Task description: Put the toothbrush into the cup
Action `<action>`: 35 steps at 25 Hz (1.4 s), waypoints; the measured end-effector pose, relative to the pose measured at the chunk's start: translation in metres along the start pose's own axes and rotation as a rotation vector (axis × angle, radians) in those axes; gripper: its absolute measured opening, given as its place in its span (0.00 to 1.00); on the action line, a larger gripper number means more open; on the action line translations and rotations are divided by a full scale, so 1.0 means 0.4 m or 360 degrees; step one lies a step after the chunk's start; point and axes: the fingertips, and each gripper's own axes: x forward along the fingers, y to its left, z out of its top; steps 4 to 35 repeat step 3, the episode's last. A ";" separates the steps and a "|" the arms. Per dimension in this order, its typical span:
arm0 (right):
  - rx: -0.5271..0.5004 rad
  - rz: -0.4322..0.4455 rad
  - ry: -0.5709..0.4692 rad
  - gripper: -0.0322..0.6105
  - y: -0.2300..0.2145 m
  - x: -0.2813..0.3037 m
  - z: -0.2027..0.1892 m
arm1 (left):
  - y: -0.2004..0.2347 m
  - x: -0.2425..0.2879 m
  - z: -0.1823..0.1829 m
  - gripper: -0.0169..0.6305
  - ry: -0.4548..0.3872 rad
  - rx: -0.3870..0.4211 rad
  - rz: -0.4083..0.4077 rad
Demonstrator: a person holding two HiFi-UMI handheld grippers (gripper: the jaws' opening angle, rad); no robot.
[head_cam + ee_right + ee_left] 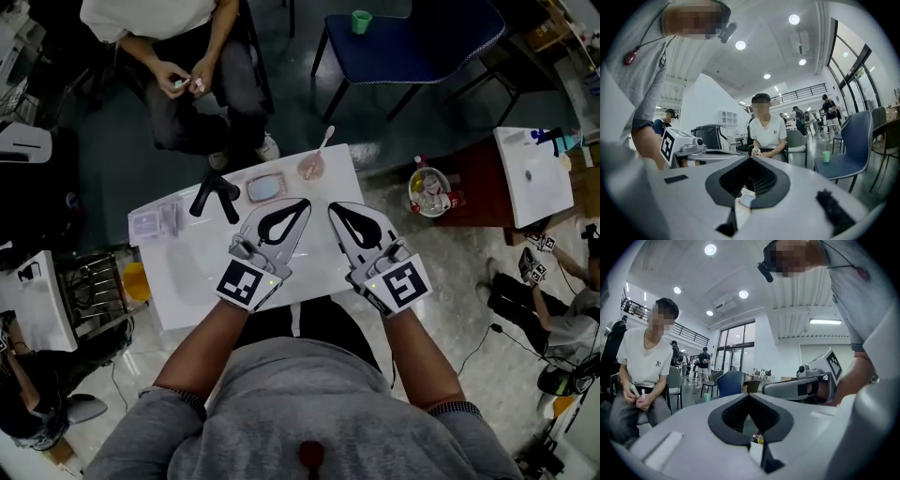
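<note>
Left gripper point(302, 202): jaws closed tip to tip with nothing between them, held level over the table.
Right gripper point(335, 207): jaws closed as well, and empty, just beside the left one with the two tips near each other.
Cup point(310, 169): pink, standing just ahead of both sets of tips, near the far edge of the white table point(187, 272).
Toothbrush point(324, 141): stands in the cup, its pale handle leaning out over the far edge, away from the grippers.
Dish point(266, 188): shallow and pink-rimmed with a bluish inside, ahead of the left gripper and left of the cup; its contents are too small to tell.
Clear box point(155, 223): well out to the left gripper's left, near that side's table edge.
Black forked object point(214, 194): between the clear box and the dish.
Bucket point(429, 192): on the floor off the right gripper's right, past the table edge, filled with small packets.
Green cup point(362, 21): far ahead, on a blue chair point(422, 37).
Open room: bare tabletop lies under both grippers and to the left gripper's left; the near edge runs below the marker cubes.
Seated person point(187, 75): just past the far edge.
Writing: each cube carries a square black-and-white marker; the shirt's small mark is unreadable.
</note>
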 end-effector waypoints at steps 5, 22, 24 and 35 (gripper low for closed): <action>-0.0022 0.0009 -0.0003 0.06 0.001 0.000 0.004 | 0.001 0.003 -0.003 0.04 -0.0009 0.0024 0.0003; -0.0022 0.0009 -0.0003 0.06 0.001 0.000 0.004 | 0.001 0.003 -0.003 0.04 -0.0009 0.0024 0.0003; -0.0022 0.0009 -0.0003 0.06 0.001 0.000 0.004 | 0.001 0.003 -0.003 0.04 -0.0009 0.0024 0.0003; -0.0022 0.0009 -0.0003 0.06 0.001 0.000 0.004 | 0.001 0.003 -0.003 0.04 -0.0009 0.0024 0.0003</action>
